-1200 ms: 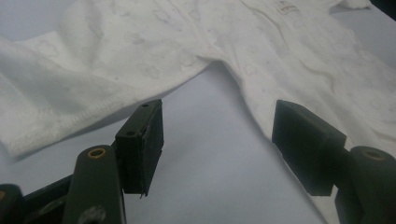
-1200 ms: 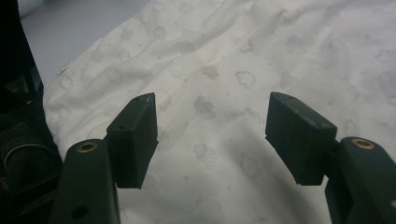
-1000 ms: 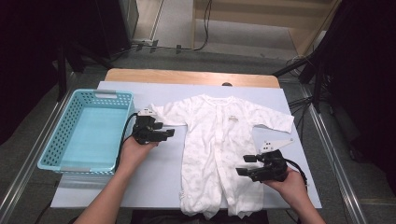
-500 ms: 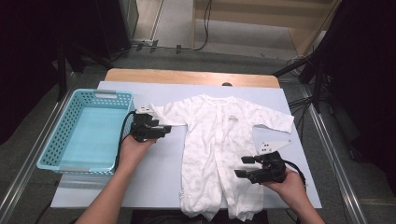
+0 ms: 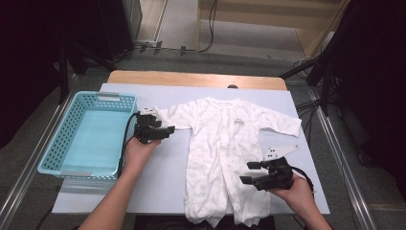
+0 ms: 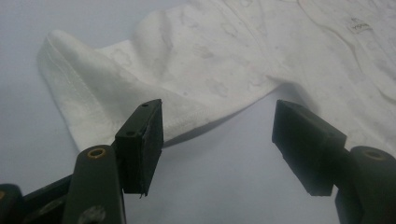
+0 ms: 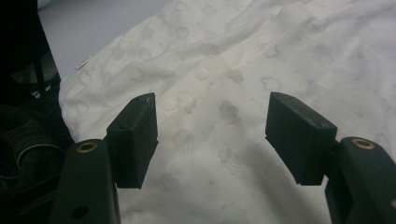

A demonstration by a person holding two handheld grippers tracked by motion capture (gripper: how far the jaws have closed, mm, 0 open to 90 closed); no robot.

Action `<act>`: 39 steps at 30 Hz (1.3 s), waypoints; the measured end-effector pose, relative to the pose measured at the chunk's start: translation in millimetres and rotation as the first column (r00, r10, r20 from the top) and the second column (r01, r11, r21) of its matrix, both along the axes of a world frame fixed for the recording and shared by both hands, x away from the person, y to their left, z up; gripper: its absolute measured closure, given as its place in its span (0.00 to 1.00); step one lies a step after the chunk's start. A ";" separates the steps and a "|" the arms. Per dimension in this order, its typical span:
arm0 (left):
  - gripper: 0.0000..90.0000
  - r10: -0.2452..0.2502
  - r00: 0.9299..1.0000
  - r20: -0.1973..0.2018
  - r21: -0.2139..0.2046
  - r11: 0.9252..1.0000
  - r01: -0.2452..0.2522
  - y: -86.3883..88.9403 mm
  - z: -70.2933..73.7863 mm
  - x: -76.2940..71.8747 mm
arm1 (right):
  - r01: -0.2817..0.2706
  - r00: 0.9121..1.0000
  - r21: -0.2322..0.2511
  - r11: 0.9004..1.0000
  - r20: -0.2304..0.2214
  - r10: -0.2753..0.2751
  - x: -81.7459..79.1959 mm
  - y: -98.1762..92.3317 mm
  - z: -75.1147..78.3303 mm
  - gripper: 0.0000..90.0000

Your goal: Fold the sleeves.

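Baby romper (image 5: 225,153) unmoved, both jaws unchanged, open

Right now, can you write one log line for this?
left gripper: open, at romper sleeve | right gripper: open, over romper leg | romper: flat | basket: beside

Romper's (image 5: 222,158) chest print illegible
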State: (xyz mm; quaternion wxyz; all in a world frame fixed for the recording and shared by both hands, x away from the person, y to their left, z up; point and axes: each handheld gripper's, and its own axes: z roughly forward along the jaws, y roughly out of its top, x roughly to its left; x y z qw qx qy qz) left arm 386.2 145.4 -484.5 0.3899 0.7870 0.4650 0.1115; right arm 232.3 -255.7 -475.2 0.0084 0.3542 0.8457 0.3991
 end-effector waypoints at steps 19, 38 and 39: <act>0.38 0.078 0.997 0.026 0.044 0.996 -0.079 -2.5 -12.3 20.1 | -0.011 1.000 -0.003 1.000 -0.001 0.011 0.7 2.1 -0.8 0.36; 0.71 0.129 0.988 0.083 0.163 0.976 -0.141 -15.4 -20.6 28.1 | -0.022 1.000 -0.008 1.000 0.001 0.022 0.6 4.5 -0.6 0.36; 0.76 0.127 0.989 0.077 0.162 0.977 -0.138 -15.3 -20.1 28.1 | -0.024 1.000 -0.008 1.000 0.003 0.025 0.8 4.6 -0.7 0.36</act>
